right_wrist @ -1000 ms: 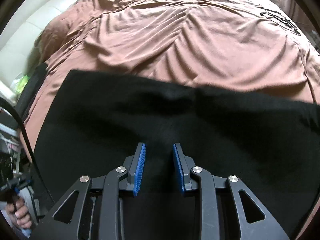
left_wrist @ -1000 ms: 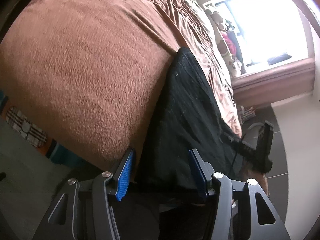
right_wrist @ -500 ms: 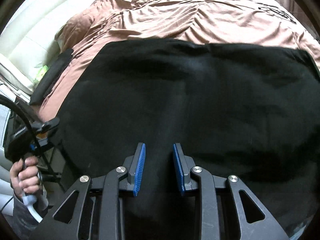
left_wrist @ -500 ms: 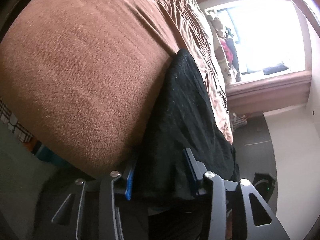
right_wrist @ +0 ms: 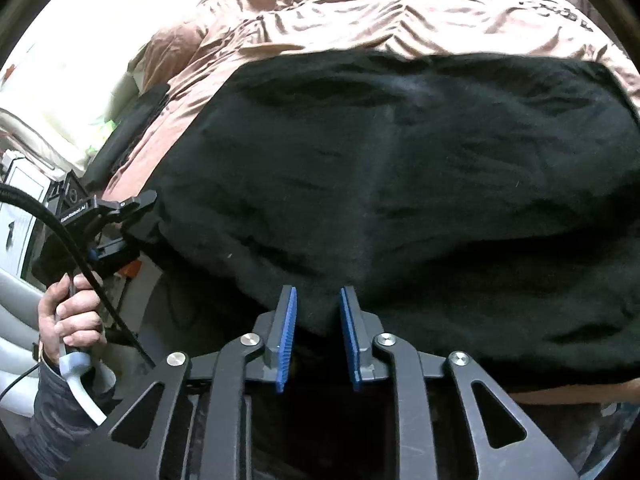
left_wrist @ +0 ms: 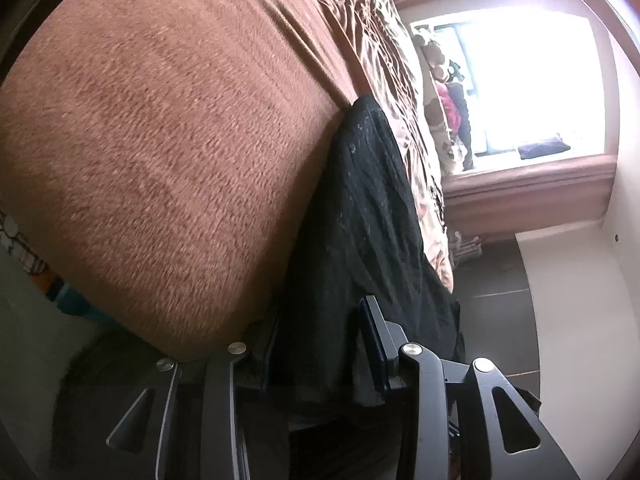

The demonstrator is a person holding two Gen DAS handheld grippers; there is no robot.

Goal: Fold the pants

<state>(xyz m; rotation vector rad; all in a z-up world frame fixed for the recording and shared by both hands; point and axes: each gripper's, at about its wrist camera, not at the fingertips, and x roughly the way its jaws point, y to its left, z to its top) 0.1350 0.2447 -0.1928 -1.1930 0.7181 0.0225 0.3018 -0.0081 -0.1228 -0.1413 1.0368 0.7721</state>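
Observation:
Black pants [right_wrist: 400, 180] lie spread across the brown bed sheet [right_wrist: 360, 12], their near edge hanging over the bed's side. My right gripper [right_wrist: 318, 290] sits at that near edge. Its jaws are closing with the hem between the blue pads, and a ridge of cloth runs up from them. My left gripper [left_wrist: 320, 320] is at the pants' [left_wrist: 368, 200] left end beside the brown blanket [left_wrist: 160, 140]; its jaws are closing on a bunch of black fabric. The right wrist view shows the left gripper [right_wrist: 134, 220] pinching that corner, held by a hand [right_wrist: 68, 312].
A bright window [left_wrist: 520, 80] with soft toys [left_wrist: 440, 80] stands beyond the bed. Dark tiled floor [left_wrist: 500, 320] and a white wall lie to the right. A black cable [right_wrist: 60, 232] trails from the left gripper. A dark bar [right_wrist: 132, 132] lies along the bed's left side.
My right gripper drew back from over the pants' middle to their near edge and its jaws narrowed. The left jaws closed in on the fabric, and the right gripper left the left wrist view.

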